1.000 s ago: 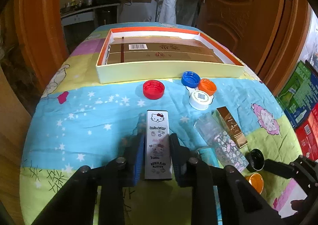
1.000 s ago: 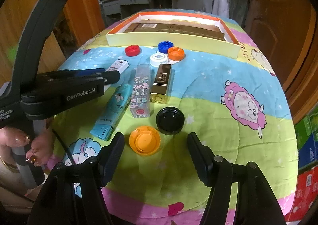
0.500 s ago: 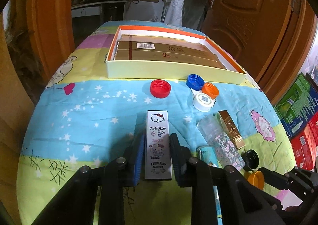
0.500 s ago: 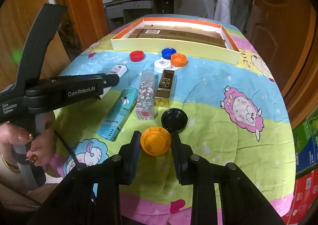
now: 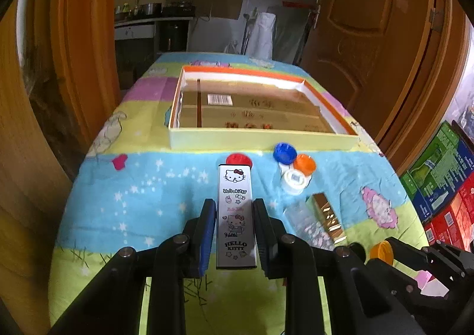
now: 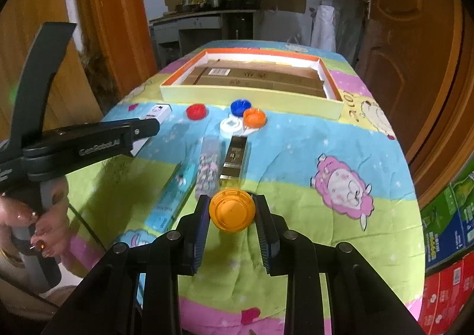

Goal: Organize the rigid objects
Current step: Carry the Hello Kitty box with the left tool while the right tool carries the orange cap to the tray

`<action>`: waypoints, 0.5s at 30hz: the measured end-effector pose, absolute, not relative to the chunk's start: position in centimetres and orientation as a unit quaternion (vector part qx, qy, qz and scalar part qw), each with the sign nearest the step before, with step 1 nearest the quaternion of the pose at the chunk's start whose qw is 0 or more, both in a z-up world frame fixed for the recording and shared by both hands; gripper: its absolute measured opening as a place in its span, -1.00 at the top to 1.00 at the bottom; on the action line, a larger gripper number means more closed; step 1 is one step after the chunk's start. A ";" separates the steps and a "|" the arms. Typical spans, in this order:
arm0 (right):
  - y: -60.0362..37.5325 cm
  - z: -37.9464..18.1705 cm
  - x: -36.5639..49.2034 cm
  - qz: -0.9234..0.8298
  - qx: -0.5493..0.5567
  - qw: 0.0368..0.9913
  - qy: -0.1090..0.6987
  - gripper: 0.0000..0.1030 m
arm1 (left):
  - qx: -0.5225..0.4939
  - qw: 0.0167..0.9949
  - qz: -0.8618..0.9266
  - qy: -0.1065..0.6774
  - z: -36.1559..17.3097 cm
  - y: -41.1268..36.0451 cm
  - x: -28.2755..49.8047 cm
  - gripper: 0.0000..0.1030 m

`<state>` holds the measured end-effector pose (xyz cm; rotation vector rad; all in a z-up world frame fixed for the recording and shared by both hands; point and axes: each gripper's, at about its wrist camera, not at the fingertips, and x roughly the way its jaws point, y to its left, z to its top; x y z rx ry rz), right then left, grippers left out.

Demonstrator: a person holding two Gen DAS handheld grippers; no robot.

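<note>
- the left gripper [image 5: 234, 234] is being held clamped on the hello kitty tin [image 5: 236, 216], pads pressed on its two long sides near the rear half, so the front end is being left overhanging toward the red cap [image 5: 238, 159].
- the right gripper [image 6: 232, 216] is being held closed around the yellow-orange cap [image 6: 232, 209] — gripped across its width, and it appears to be raised off the cloth, though that is only a judgement from the blur beneath.
- the step in hand is judged to be the carry of both pieces to the shallow box [image 5: 260, 139] at the far end of the table; its cardboard floor is being left free for them.
- the tin is best being kept level and lengthwise, since a long piece gripped behind its middle is being levered downward at the nose.
- enough height is being called for to clear the near wall of the box and the caps just before it: the blue cap [image 5: 284, 152], the orange cap [image 5: 305, 163] and the white cap [image 5: 294, 180].
- the round cap is being gripped on a curved rim, so steady pressure is advised — a slip sideways is the likely fault.
- the gold box [image 6: 235, 157], the clear patterned tube [image 6: 207, 167] and the teal tube [image 6: 171, 195] are lying side by side on the cloth, not yet sorted.
</note>
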<state>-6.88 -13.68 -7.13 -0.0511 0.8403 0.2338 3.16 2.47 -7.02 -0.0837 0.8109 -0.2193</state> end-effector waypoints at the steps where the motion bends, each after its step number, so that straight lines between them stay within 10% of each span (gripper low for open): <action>1: -13.8 -7.0 -6.7 0.113 -0.023 0.907 0.406 0.40 | -0.039 0.914 -0.106 0.391 -6.6 2.4 3.3 0.49; 15: -15.2 -4.7 -2.7 0.103 0.005 0.920 0.378 0.40 | -0.037 0.917 -0.101 0.383 -4.1 1.4 6.1 0.49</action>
